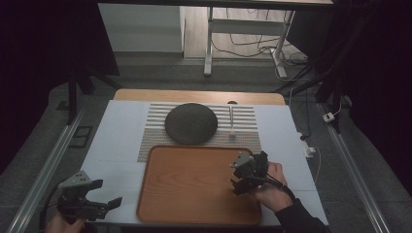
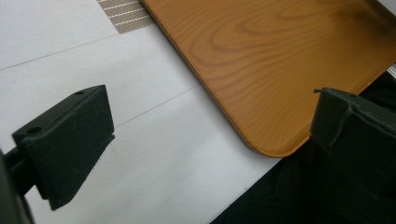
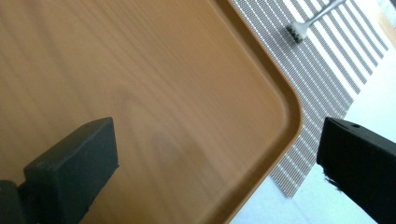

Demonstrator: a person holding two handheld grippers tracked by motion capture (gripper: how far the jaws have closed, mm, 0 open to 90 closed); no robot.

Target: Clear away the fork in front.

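A wooden tray (image 1: 194,184) lies at the front of the white table with nothing on it. Behind it a striped placemat (image 1: 243,114) carries a dark round plate (image 1: 190,123) and, to its right, a silver fork (image 1: 231,121). My left gripper (image 1: 108,192) hovers open over the white surface left of the tray's near corner, nothing between its jaws. In the left gripper view that gripper (image 2: 210,112) frames the tray's rounded corner (image 2: 280,56). My right gripper (image 1: 234,177) is open above the tray's right side. In the right gripper view it (image 3: 219,140) spans the tray's far corner (image 3: 140,70), with the fork head (image 3: 308,21) beyond.
Metal rails (image 1: 46,170) run along both sides of the table. A desk frame (image 1: 209,43) and loose cables (image 1: 252,48) stand on the floor behind. A white cable (image 1: 313,155) hangs off the table's right edge. Bare white table (image 2: 140,154) lies under the left gripper.
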